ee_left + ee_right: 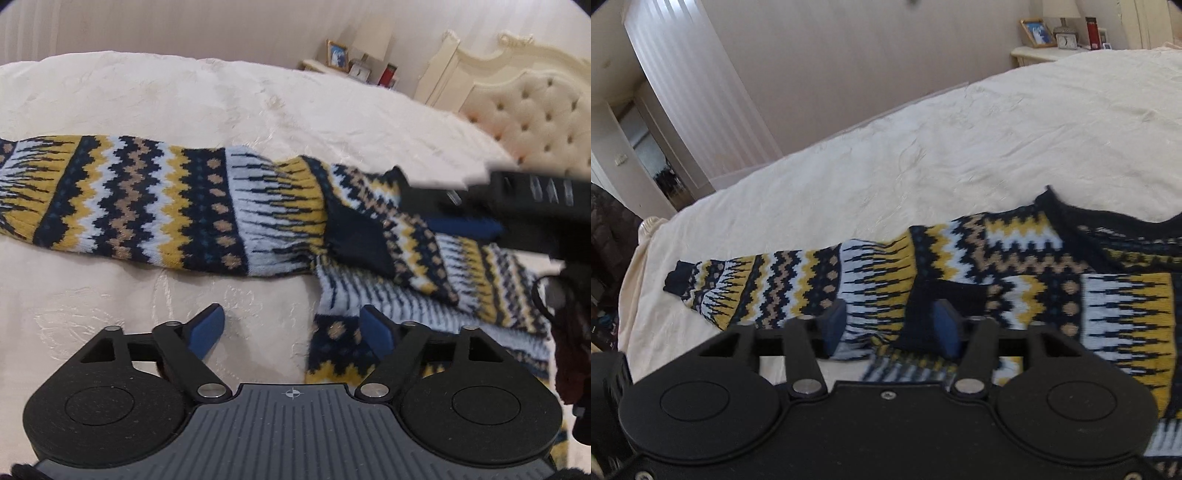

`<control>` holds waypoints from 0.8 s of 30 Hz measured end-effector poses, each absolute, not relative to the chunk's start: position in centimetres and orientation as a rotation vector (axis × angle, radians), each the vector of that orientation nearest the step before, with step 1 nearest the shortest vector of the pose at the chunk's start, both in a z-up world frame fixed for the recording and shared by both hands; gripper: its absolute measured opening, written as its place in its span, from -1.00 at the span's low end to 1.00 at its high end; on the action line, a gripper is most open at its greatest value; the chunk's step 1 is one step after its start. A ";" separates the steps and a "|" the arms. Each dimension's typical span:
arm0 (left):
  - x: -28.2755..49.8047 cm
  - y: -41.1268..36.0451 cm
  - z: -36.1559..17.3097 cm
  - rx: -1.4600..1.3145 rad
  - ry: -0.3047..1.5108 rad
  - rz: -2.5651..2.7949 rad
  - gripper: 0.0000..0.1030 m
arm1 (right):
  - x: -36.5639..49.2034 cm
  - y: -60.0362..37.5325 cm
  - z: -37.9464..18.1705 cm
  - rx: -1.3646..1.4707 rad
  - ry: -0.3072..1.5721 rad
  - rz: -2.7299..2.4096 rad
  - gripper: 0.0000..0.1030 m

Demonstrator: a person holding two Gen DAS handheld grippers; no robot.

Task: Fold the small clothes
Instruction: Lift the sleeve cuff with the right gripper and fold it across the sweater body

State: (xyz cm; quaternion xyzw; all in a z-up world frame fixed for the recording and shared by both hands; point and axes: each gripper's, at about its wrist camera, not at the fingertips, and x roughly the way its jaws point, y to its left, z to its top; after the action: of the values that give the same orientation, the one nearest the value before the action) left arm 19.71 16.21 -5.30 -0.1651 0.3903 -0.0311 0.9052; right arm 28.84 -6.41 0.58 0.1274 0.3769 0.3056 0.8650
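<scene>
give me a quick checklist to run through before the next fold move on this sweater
1. Left gripper open and free of cloth: ok; its jaws stand apart above the bedspread.
2. Right gripper open: ok; jaws stand apart over the sweater, nothing pinched.
3. One sleeve laid out straight, cuff flat: ok.
4. Other sleeve already folded across the body: ok; its dark cuff lies on the knit.
5. Body smooth and flat: cannot tell; the grippers hide part.
6. Gripper touching the cloth: cannot tell.
</scene>
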 end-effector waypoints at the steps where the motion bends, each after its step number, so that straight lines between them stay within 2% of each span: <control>1: 19.7 16.1 -5.2 -0.342 0.799 -0.072 0.62 | 28.6 -7.4 0.5 0.254 0.783 0.618 0.16; 7: 19.8 15.2 -4.8 -0.312 0.764 -0.108 0.64 | 27.0 -15.2 -1.4 0.226 0.769 0.436 0.16; 16: 19.5 13.2 -4.5 -0.219 0.737 -0.123 0.64 | 26.0 -28.6 -4.9 0.392 0.809 0.105 0.17; 24: 19.2 11.8 -4.6 -0.158 0.736 -0.111 0.64 | 26.9 -33.6 -7.7 0.518 0.848 -0.025 0.18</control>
State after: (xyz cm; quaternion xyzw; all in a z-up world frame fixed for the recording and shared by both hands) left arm 19.22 11.82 -4.63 -0.0769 0.3591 -0.0544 0.9285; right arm 26.87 -33.55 -7.73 0.2486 0.4066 -0.0121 0.8790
